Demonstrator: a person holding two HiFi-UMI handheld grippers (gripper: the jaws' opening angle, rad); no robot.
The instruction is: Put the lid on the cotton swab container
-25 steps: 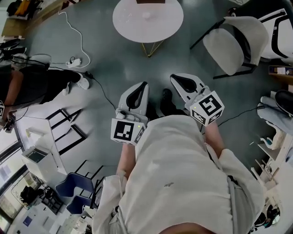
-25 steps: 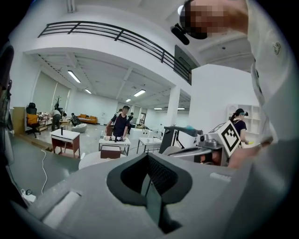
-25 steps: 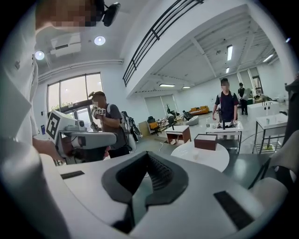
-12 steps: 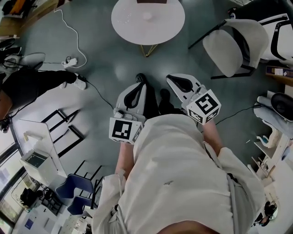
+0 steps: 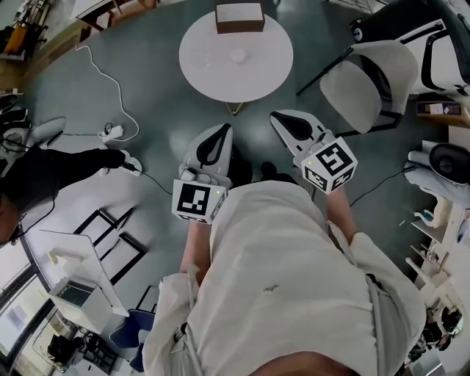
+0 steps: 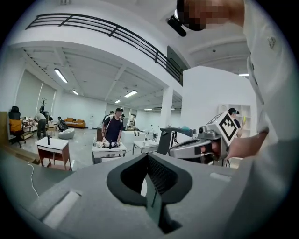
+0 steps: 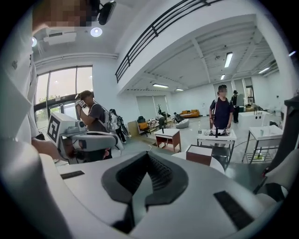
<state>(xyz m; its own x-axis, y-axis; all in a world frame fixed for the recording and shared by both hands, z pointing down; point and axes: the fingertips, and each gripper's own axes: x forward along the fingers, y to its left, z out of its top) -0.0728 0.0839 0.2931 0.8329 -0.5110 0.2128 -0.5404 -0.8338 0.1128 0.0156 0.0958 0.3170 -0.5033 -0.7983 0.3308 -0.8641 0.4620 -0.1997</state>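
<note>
A round white table (image 5: 213, 70) stands on the floor ahead of me, with a small pale round thing (image 5: 236, 54) at its middle; whether this is the swab container or its lid I cannot tell. Both grippers are held at waist height, short of the table. My left gripper (image 5: 228, 131) is shut with nothing in it, its jaws (image 6: 148, 156) pressed together. My right gripper (image 5: 277, 116) is likewise shut and empty, jaws (image 7: 148, 155) closed and pointing toward the table (image 7: 184, 158).
A brown and white box (image 5: 239, 16) sits at the table's far edge. A white chair (image 5: 367, 73) stands right of the table. A cable and power strip (image 5: 110, 132) lie on the floor at left, near a seated person in black (image 5: 44, 165).
The view has shifted forward, so more of the table shows and the box has come into sight. Both grippers stay shut in front of my body.
</note>
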